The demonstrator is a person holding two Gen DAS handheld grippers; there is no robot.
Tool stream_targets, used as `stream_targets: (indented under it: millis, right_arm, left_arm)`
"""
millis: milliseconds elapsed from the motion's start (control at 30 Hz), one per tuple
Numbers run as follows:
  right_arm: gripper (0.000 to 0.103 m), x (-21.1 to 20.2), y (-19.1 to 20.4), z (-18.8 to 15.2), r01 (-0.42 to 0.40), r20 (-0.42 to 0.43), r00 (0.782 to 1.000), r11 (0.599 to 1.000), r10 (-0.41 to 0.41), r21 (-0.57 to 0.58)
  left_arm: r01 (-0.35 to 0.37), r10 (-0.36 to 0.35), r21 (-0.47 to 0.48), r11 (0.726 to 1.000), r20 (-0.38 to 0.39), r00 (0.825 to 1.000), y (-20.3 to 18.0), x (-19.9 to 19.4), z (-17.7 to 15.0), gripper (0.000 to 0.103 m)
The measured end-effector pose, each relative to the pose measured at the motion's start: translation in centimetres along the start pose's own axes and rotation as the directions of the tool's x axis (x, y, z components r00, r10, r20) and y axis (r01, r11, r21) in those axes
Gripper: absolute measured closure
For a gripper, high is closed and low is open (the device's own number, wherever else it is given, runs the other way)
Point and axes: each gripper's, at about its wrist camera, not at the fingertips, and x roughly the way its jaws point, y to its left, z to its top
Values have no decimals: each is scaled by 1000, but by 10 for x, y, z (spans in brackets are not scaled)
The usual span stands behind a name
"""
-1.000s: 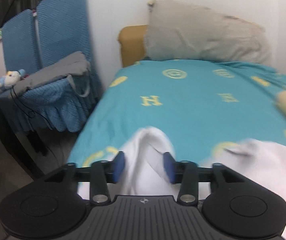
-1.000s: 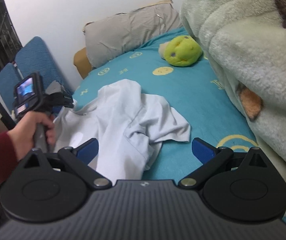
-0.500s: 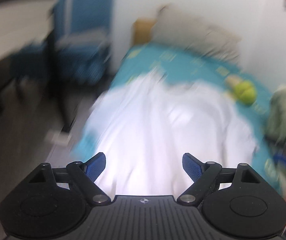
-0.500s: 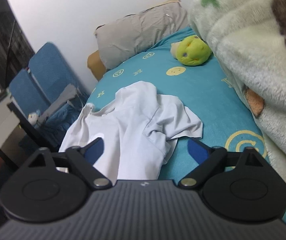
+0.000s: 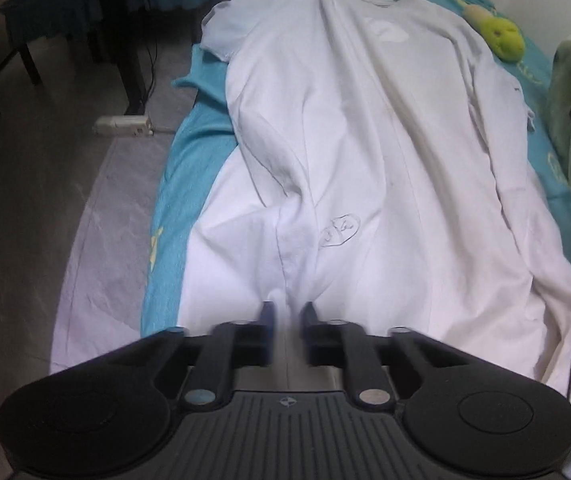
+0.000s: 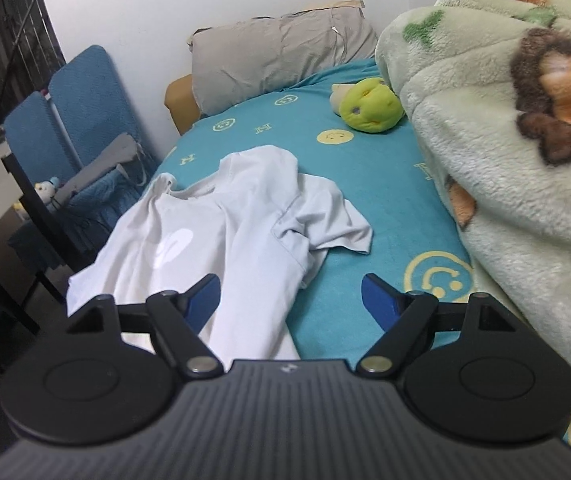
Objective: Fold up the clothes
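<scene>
Your left claw (image 5: 287,316) pinches a ridge of hem on the white T-shirt (image 5: 365,152), so the cloth draws into a long crease running away toward the collar. Your right claw (image 6: 290,294) hangs spread wide, gripping nothing, over the shirt's edge and the bed (image 6: 385,208). The shirt lies lengthwise on the teal sheet, rumpled, one sleeve bunched. Beyond: green plush toy (image 6: 369,110), grey pillow (image 6: 277,56).

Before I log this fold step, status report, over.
Left tool shut on white shirt hem. Right tool open, empty, above bed. Shirt crumpled, sleeve bunched. Green plush toy beyond shirt, apart.
</scene>
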Motion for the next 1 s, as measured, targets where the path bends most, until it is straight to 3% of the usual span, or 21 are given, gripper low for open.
stream_targets:
  millis: [100,200,300,367,400,433,500,567,667,767,900,1000]
  right_arm:
    - [23,-4,-5,1,4,5,1000,1000,-4,18]
    - [23,-6,-10,6,0,25,1000,999,-1,52]
    - [23,-4,-16,10,-5,34,999,996,2,88]
    - [23,-2,-19,12,-4,32,999,994,0,107]
    - [23,-2,-21,12,-3,30,1000,993,0,117]
    - [23,-2,-23,12,-2,27,1000,992,-2,126]
    - [23,-3,-26,12,-5,24,1000,989,1,147]
    - [23,-3,-29,12,-17,29,1000,986,12,168]
    - [23,0,-34,11,-80,24,997,971,76,223]
    - [22,6,-34,10,-140,-10,989,957,148,252]
    - [22,1,-8,1,-157,-96,981,981,168,113]
    - [23,-7,16,-10,-183,-180,968,983,177,-16]
  left_arm:
    - [82,-82,-73,994,13,997,21,-21,15,96]
    - [47,-49,-154,987,-8,999,50,-37,24,97]
    - [-145,135,-158,977,-75,988,70,-36,29,97]
    - [-282,269,-105,954,-120,956,68,-32,30,98]
    - [-307,296,-92,947,-116,948,67,-34,32,97]
    - [-300,292,-95,949,-95,952,66,-39,34,96]
    - [-272,271,-115,955,-26,962,60,-53,38,84]
    - [-236,245,-109,966,82,966,44,-69,42,65]
    - [-165,177,-70,984,240,954,10,-89,48,50]
    - [-83,97,-53,995,361,927,-25,-89,51,42]
    - [38,-2,-72,997,451,893,-52,-73,47,41]
    - [9,7,-35,999,432,902,-51,-51,44,41]
